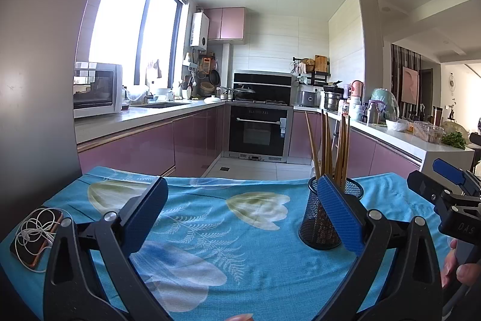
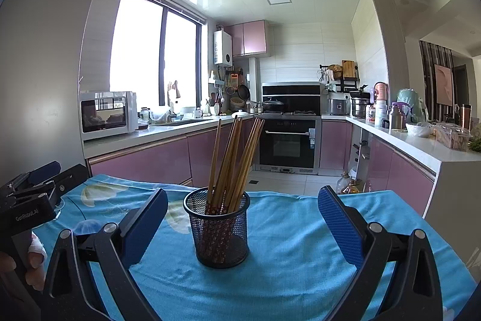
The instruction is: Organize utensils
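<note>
- Left wrist view: a phone [image 1: 37, 236] wrapped in white earphone cable [image 1: 36, 227] lies on the blue floral tablecloth [image 1: 240, 245], at the near left edge, outside the left gripper [image 1: 243, 215].
- Behind the table, pink cabinets line a U-shaped kitchen, with a microwave [image 1: 97, 89] on the left counter and a black oven [image 1: 258, 131] straight ahead.
- The left gripper's jaws stand wide apart over bare cloth, holding nothing.
- A black mesh cup [image 1: 318, 218] full of wooden chopsticks [image 1: 330, 146] stands upright on the cloth; the right-hand blue pad [image 1: 339, 215] overlaps its front, so whether they touch cannot be told.
- The right gripper [image 1: 445, 185] enters at the far right edge, with a hand [image 1: 460, 270] on its grip.
- Right wrist view: the left gripper [image 2: 33, 182] shows at the left edge, a bandaged finger [image 2: 37, 245] on its handle; bottles [image 2: 348, 185] stand on the floor past the table's far edge.
- The right gripper [image 2: 243, 218] also has its jaws spread wide and empty.
- The mesh cup [image 2: 221, 233] sits between the two pads, nearer the left one, touching neither; the chopsticks [image 2: 237, 155] fan out above its rim.
</note>
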Action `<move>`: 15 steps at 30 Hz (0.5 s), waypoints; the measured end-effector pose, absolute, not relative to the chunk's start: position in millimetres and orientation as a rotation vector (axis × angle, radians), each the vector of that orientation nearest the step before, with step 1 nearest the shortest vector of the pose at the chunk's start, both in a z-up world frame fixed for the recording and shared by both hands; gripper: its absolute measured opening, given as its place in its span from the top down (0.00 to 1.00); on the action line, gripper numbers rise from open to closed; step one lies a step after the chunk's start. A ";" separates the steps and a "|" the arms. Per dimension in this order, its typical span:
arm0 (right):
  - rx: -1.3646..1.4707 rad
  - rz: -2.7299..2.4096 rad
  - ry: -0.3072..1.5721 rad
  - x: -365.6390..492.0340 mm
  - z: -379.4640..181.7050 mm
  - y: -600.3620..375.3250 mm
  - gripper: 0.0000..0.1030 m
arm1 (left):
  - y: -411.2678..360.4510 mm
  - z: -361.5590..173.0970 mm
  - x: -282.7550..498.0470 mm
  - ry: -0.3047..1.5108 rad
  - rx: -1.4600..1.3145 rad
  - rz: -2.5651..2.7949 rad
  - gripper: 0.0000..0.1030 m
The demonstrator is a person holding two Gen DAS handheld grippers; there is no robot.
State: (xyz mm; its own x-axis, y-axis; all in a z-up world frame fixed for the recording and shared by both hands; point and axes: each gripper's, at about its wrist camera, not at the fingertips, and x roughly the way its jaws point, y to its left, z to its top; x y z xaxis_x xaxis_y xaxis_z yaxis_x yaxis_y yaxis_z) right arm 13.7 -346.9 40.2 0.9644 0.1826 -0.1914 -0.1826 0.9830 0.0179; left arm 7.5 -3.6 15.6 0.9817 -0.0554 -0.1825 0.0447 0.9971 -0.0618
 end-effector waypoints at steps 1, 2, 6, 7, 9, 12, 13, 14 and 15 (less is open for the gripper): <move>0.000 0.185 0.195 13.6 40.1 -346.9 0.06 | -3.7 15.7 7.6 0.186 -0.056 -0.050 0.05; 0.001 0.186 0.195 13.6 40.0 -347.3 0.06 | -3.5 15.6 7.6 0.187 -0.056 -0.051 0.05; 0.005 0.186 0.197 14.4 40.3 -347.1 0.06 | -3.3 15.9 7.8 0.187 -0.055 -0.051 0.05; 0.005 0.187 0.196 14.4 40.4 -347.0 0.06 | -3.6 15.9 7.8 0.186 -0.055 -0.051 0.05; 0.005 0.187 0.198 14.4 40.1 -347.3 0.06 | -3.4 15.8 7.9 0.187 -0.054 -0.051 0.05; 0.006 0.188 0.199 14.9 40.6 -346.8 0.06 | -3.4 16.0 7.7 0.188 -0.055 -0.050 0.05; 0.006 0.188 0.198 14.9 40.6 -346.9 0.06 | -3.5 15.9 7.7 0.187 -0.055 -0.050 0.05; 0.007 0.189 0.199 15.3 40.7 -346.3 0.06 | -3.8 16.0 7.9 0.188 -0.055 -0.051 0.05; 0.007 0.189 0.200 15.4 40.4 -346.5 0.06 | -3.6 16.0 8.0 0.189 -0.055 -0.051 0.05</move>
